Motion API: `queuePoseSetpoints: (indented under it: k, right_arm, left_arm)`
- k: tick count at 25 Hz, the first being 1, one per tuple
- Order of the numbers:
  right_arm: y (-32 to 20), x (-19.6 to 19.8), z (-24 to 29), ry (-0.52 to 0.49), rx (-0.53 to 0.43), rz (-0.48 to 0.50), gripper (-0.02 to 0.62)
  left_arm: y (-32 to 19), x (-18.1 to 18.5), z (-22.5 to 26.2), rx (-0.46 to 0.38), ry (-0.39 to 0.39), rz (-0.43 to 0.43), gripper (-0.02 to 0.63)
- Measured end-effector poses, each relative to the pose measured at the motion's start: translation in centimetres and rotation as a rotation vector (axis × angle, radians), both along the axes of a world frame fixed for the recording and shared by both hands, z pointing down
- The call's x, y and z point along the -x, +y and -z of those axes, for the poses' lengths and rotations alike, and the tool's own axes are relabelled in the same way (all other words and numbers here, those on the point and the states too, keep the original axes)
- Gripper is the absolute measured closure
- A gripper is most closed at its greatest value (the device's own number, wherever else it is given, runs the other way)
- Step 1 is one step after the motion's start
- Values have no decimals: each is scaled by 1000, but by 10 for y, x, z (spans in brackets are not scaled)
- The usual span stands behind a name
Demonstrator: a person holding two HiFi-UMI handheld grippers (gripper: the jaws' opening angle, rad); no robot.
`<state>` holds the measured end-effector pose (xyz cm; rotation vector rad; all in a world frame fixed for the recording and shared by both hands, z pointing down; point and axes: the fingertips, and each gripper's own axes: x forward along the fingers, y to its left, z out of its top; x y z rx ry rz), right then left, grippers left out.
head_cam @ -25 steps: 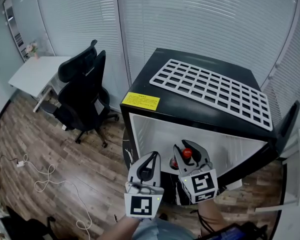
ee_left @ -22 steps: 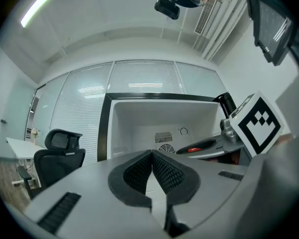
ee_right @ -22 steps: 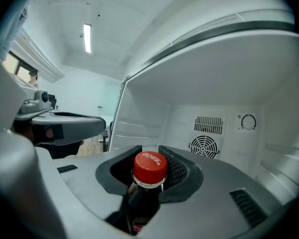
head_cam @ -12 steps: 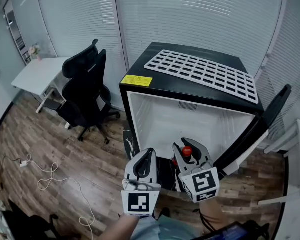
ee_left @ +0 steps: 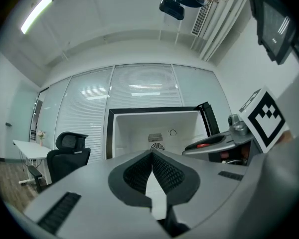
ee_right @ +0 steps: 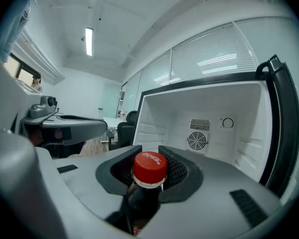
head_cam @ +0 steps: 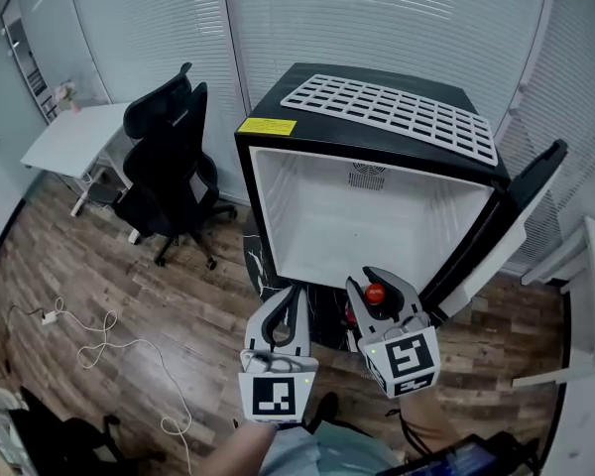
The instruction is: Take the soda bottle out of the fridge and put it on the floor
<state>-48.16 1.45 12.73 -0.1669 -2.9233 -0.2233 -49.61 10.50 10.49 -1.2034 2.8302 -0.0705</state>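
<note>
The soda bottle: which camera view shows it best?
The right gripper view. There the soda bottle sits centred and close, its red cap and dark neck clamped by the right gripper. The head view shows only the small cap from above. The left gripper view catches just a red sliver, side-on.

Held in my right gripper [head_cam: 378,286], the soda bottle [ee_right: 146,188] looks like dark glossy plastic under a shiny red cap [ee_right: 150,166], against ribbed black pads [ee_right: 177,171] set in matt grey plastic. Ahead of it, the fridge [head_cam: 372,221] is smooth white plastic inside and glossy black outside. Below it, the floor [head_cam: 129,296] is wood-grain plank.
</note>
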Motion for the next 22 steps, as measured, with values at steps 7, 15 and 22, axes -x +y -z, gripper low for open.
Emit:
queuePoseSetpoints:
  k: [7, 15, 22]
  right_arm:
    - [20, -15, 10, -21, -14, -45, 480]
    - [66, -44, 22, -47, -6, -78, 480]
    - [110, -91, 28, -54, -15, -109, 480]
  left_arm:
    - [24, -10, 6, -8, 0, -32, 589]
    - [69, -36, 14, -20, -21, -75, 590]
    - [108, -78, 21, -31, -29, -109, 589]
